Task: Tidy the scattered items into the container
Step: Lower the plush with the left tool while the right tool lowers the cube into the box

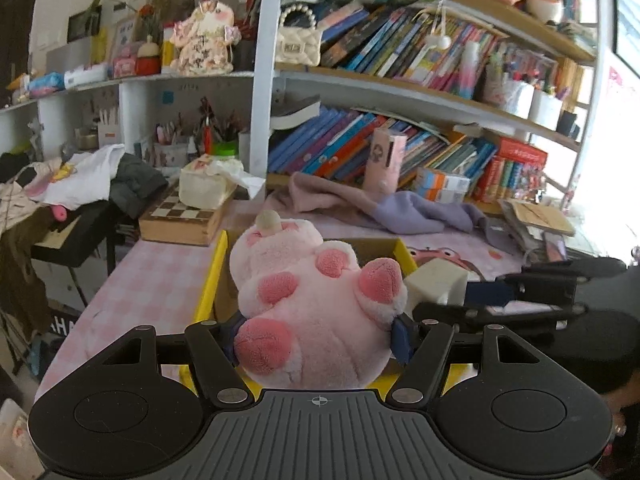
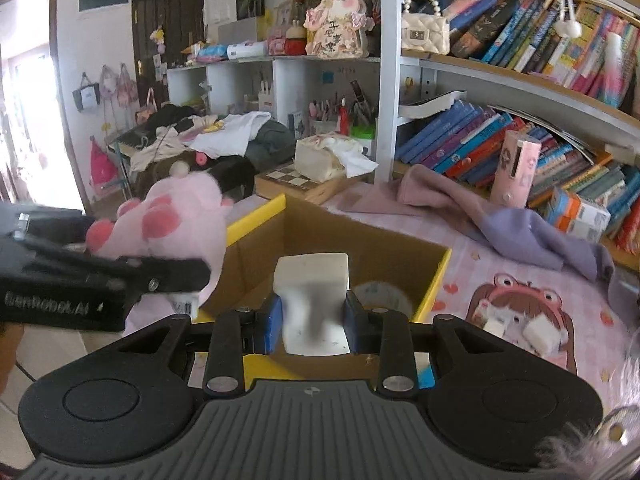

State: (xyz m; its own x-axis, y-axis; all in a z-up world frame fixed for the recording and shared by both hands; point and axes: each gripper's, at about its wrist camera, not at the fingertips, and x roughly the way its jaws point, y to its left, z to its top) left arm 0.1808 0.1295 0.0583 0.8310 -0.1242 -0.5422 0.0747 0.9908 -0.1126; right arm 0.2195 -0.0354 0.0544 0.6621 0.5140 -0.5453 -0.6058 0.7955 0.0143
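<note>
Pink checked tablecloth (image 1: pixel 152 280), cardboard box (image 2: pixel 360 240), crowded bookshelves (image 1: pixel 400 80) behind

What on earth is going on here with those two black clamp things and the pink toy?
A person is tidying a cluttered desk with a hand-held gripper in each hand. The left gripper is clamped on a pink plush toy, and the right gripper is clamped on a white foam block. Both are held over an open cardboard box with yellow flaps, apparently about to go in. Two small white blocks lie on the pink desk mat beside it.
</note>
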